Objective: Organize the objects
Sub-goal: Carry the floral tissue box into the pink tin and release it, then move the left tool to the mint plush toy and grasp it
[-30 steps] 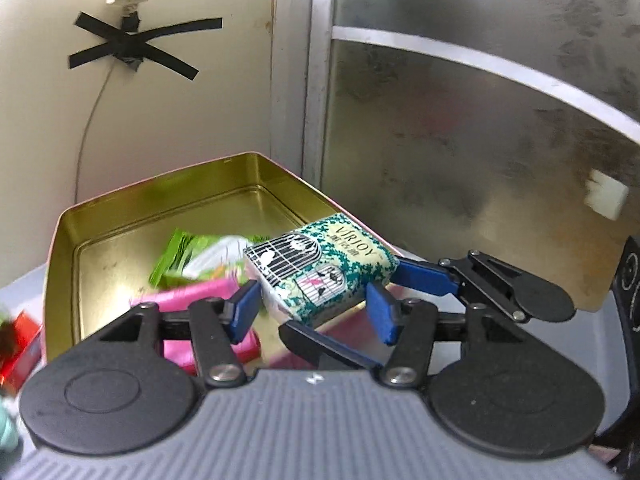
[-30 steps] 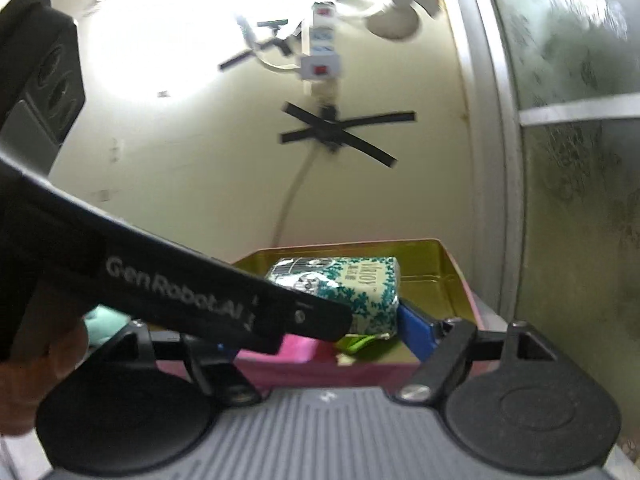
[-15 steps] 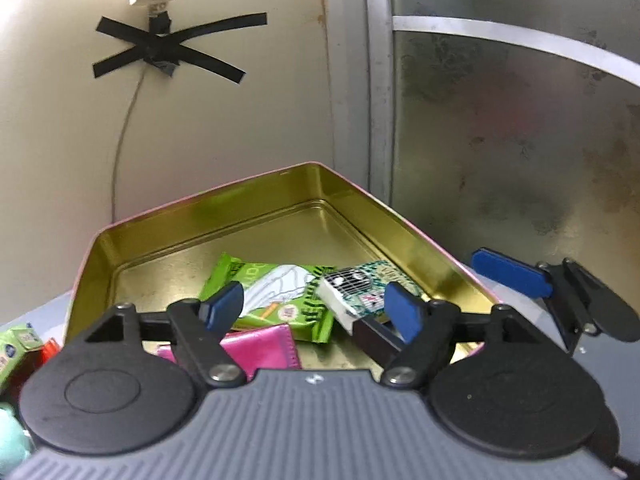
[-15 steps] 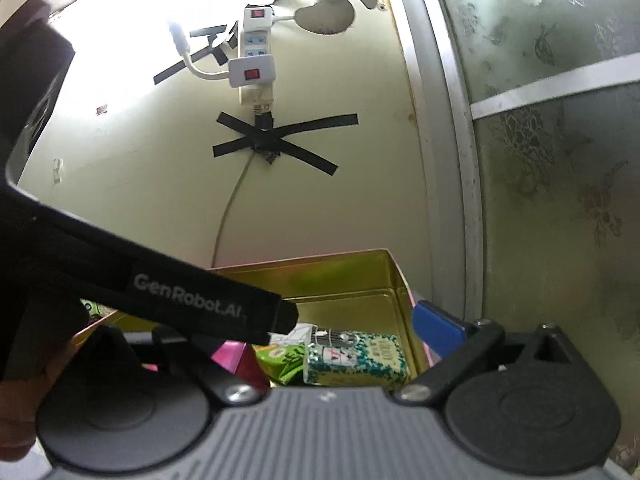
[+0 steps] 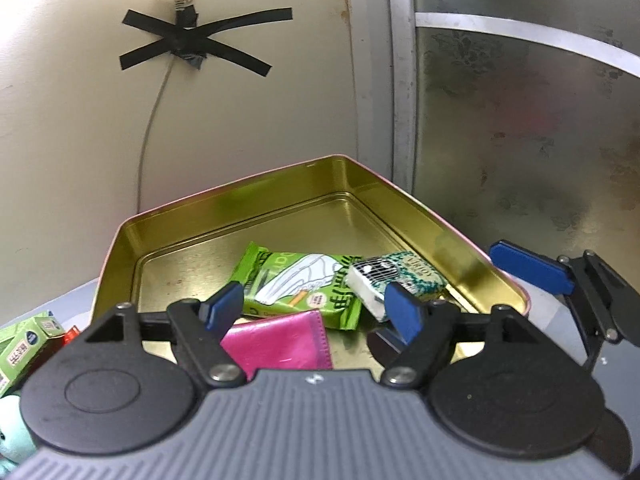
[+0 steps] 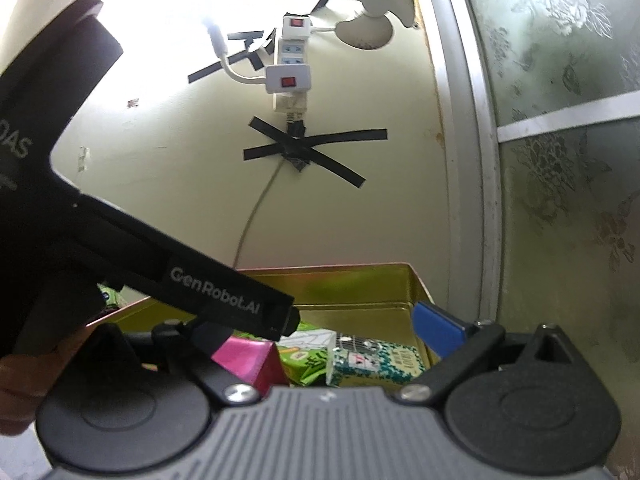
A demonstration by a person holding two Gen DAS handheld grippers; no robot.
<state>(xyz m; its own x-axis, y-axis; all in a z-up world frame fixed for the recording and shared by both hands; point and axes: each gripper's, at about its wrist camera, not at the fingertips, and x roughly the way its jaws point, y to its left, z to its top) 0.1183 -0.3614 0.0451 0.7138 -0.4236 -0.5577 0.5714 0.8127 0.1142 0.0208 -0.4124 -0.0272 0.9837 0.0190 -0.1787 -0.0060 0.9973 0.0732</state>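
A gold tin [image 5: 224, 216] with a pink outside holds a green packet [image 5: 296, 284], a pink wallet [image 5: 280, 344] and a green-and-white patterned tissue pack [image 5: 400, 276]. The tissue pack lies flat at the tin's right side, against the green packet. My left gripper [image 5: 314, 312] hovers open over the tin's near edge, gripping nothing. My right gripper [image 6: 324, 332] is open wide beside the tin's right corner, and its blue pad [image 5: 528, 270] is clear of the pack [image 6: 376, 360]. The left tool's black housing [image 6: 224, 292] hides the right gripper's left finger.
A green box [image 5: 24, 344], a red item [image 5: 72, 334] and something teal [image 5: 12, 420] lie left of the tin. Behind it, the wall carries a power strip [image 6: 288, 80], taped cable [image 5: 188, 44] and a small fan [image 6: 372, 12]. A frosted glass door [image 5: 520, 120] stands right.
A second ago both grippers held the tissue pack above the tin. Both opened, and the pack dropped into the tin beside the green packet. The left view shifted slightly.
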